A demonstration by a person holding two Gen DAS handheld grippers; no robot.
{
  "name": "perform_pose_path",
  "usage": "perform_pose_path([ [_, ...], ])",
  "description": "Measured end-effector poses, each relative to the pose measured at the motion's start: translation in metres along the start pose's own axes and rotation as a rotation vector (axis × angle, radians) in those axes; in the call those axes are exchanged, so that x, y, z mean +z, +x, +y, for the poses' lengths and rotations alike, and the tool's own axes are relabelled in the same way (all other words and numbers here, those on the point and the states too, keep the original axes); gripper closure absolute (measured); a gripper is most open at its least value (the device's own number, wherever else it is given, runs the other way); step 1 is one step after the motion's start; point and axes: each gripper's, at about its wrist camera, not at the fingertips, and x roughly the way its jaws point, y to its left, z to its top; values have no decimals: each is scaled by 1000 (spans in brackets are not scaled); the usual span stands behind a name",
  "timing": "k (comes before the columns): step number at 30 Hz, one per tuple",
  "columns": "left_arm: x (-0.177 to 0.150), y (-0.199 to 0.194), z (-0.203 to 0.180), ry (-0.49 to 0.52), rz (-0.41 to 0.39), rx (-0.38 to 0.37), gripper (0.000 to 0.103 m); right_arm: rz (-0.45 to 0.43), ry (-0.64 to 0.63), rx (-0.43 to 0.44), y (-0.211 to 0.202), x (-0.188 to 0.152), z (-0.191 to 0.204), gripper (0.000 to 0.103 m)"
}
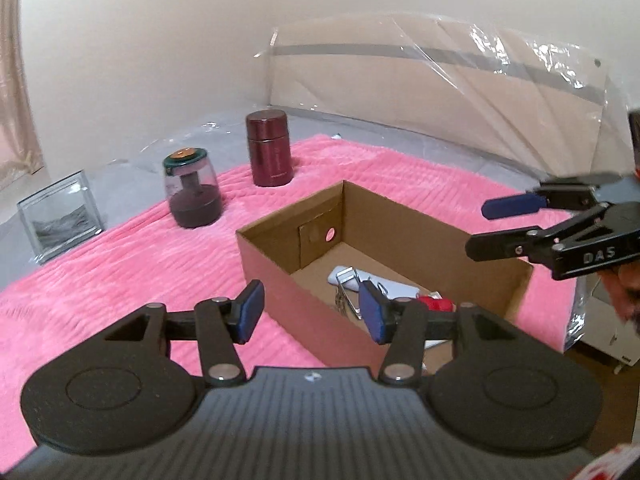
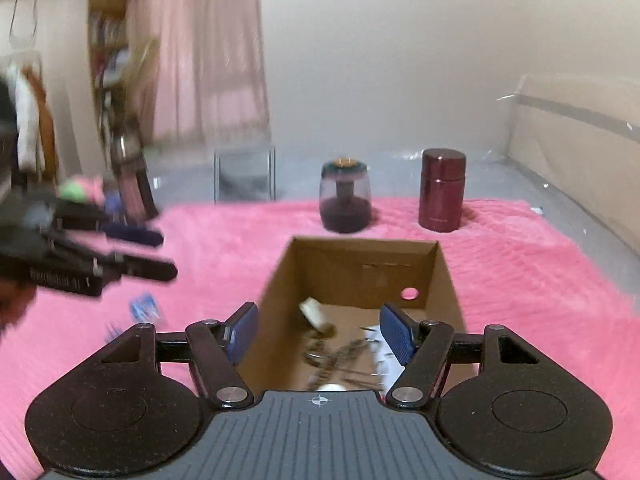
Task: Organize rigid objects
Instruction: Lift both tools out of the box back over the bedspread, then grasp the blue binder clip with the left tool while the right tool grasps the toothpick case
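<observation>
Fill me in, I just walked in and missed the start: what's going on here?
A person is tidying small items into a cardboard box on a pink blanket, with a gripper in each hand. The left gripper and right gripper both hang open and hold nothing near the box. A few small things already lie inside. A maroon canister, a clear jar with a dark base and a glass cube stand outside it.

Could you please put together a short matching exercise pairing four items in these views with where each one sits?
Things:
1. maroon canister
2. glass cube
3. white tube
4. clear-domed jar

Places:
A. inside the cardboard box
B. off the pink blanket, on the grey plastic sheet
C. on the blanket, nearest the headboard
D. on the blanket, between cube and canister

Pairs: 1-C, 2-B, 3-A, 4-D
</observation>
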Motion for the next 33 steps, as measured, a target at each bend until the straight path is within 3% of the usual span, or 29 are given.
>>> perform_pose_path([
  [4, -24, -31, -1, -45, 5, 46, 50, -44, 71, 39, -21, -11, 27, 37],
  [11, -71, -74, 10, -126, 28, 128, 43, -46, 105, 83, -31, -37, 80, 32],
  [23, -149, -128, 48, -251, 49, 281, 36, -7, 36, 123, -20, -64, 141, 30],
  [33, -195, -144, 85, -320, 34, 389, 36, 41, -27, 135, 13, -86, 170, 29],
])
